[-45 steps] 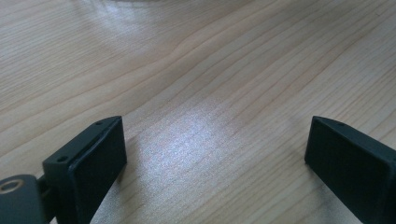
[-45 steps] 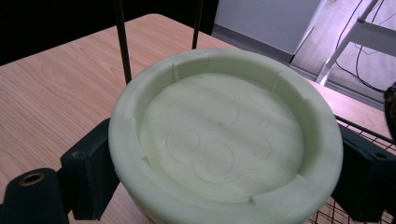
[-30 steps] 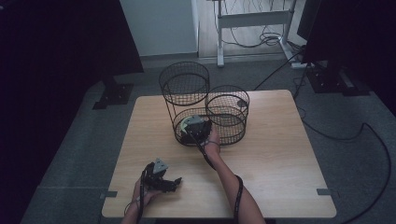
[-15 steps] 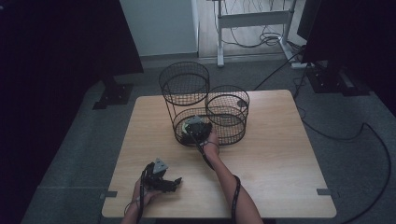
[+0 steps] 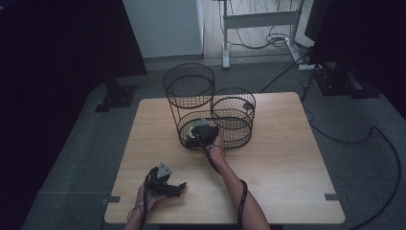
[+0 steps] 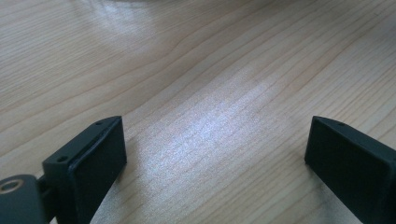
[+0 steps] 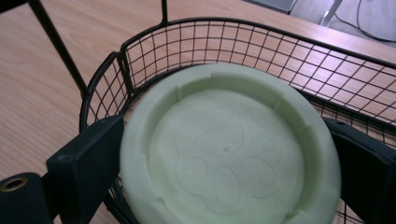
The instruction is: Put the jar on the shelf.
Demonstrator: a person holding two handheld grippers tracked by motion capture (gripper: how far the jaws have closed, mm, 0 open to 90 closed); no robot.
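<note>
A pale green round plate (image 7: 229,158) with an embossed bear-like pattern is tilted between the jaws of my right gripper (image 7: 229,154), which is shut on its rim from both sides. It hangs over the lowest black wire basket (image 7: 140,42). From above, the right gripper (image 5: 203,132) sits over that low basket (image 5: 189,143) at the front of a three-basket wire stand. My left gripper (image 5: 178,186) rests near the table's front left, open, with bare wood between its jaws (image 6: 215,140).
The stand also has a tall basket (image 5: 188,86) and a middle basket (image 5: 233,103) behind the low one. The wooden table (image 5: 287,158) stretches bare to the right. Dark screens and cables stand on the floor beyond.
</note>
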